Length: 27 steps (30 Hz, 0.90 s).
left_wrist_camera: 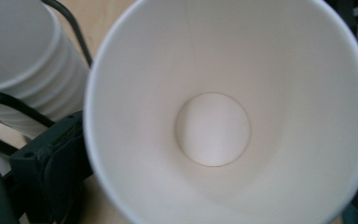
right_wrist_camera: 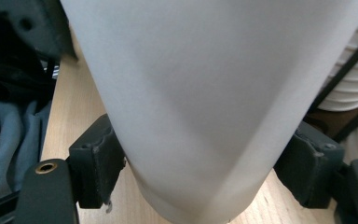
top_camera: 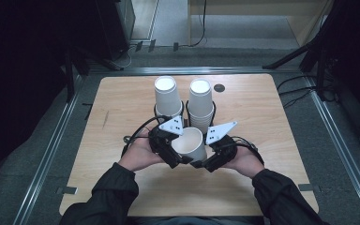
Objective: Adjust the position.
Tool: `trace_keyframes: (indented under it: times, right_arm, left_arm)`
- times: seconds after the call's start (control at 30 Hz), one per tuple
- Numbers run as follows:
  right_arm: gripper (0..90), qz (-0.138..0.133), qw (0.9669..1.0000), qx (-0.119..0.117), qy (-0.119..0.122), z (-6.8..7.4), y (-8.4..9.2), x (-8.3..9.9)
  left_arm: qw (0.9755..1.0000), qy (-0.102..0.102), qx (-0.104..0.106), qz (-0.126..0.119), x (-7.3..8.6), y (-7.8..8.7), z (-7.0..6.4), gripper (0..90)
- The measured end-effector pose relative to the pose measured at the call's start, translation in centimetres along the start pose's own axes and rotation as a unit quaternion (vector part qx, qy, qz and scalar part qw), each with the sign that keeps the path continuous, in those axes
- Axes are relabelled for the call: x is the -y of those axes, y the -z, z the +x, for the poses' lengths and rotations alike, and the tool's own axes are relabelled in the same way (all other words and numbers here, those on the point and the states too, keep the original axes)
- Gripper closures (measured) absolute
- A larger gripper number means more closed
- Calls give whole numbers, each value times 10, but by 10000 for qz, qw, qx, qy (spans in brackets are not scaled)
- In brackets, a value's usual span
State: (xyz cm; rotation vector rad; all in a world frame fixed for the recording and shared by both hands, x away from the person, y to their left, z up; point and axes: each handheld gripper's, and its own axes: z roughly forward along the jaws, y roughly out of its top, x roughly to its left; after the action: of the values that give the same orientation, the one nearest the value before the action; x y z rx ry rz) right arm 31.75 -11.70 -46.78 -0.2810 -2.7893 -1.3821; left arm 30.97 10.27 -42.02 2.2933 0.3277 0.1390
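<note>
White cup is clamped near its base by the right hand-held gripper; the left hand-held gripper stands released beside it above the desk.

surface: light wood table | on it, far edge: two stacks of white paper cups side by side | small dark disc just right of them

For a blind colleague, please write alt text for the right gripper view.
A white paper cup is clamped near its base between the two black pads of the right tongs, above a light wooden table. Stacked white cups stand at the right edge.
</note>
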Motion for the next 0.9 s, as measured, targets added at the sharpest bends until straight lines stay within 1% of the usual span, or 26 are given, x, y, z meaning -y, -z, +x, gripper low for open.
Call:
trace_keyframes:
  times: [0.1,0.2,0.27,0.33,0.4,0.47,0.53,0.63,0.67,0.7,0.73,0.8,0.87,0.9]
  right_arm:
    - [235,-55,10000,61,-21,-2,4,1]
    - [235,-90,9999,103,-52,-3,7,1]
    - [235,-145,9998,103,-77,-4,9,1]
    - [235,-162,9998,121,-96,-5,11,1]
    - [235,-181,9997,145,-99,-5,13,2]
    - [235,-185,9996,171,-137,-6,15,2]
    - [235,-207,9995,195,-138,-7,17,3]
    - [235,-240,9993,223,-167,-9,20,4]
    - [235,-253,9992,248,-176,-10,20,4]
    - [235,-270,9992,247,-175,-10,21,4]
    - [234,-272,9991,241,-225,-11,22,5]
    - [234,-276,9990,250,-247,-12,22,7]
    - [234,-273,9989,278,-246,-12,22,7]
    - [234,-288,9989,265,-266,-12,22,8]
  left_arm:
    - [9996,191,90,-177,3,3,4,0]
    - [9993,302,45,-233,6,4,5,0]
    - [9986,466,28,-253,8,3,6,0]
    - [9968,712,174,-306,11,3,9,0]
    - [9950,873,243,-415,13,3,11,2]
    - [9940,963,258,-460,14,4,13,2]
    - [9928,1038,291,-516,15,5,13,3]
    - [9920,1067,295,-600,16,8,13,3]
    - [9922,1049,202,-635,17,9,12,25]
    - [9925,999,159,-686,18,11,11,120]
    - [9921,1006,201,-725,18,11,11,148]
    - [9919,1032,211,-711,19,12,10,147]
    - [9914,1009,252,-789,20,13,10,139]
    - [9908,1032,302,-822,21,13,10,136]
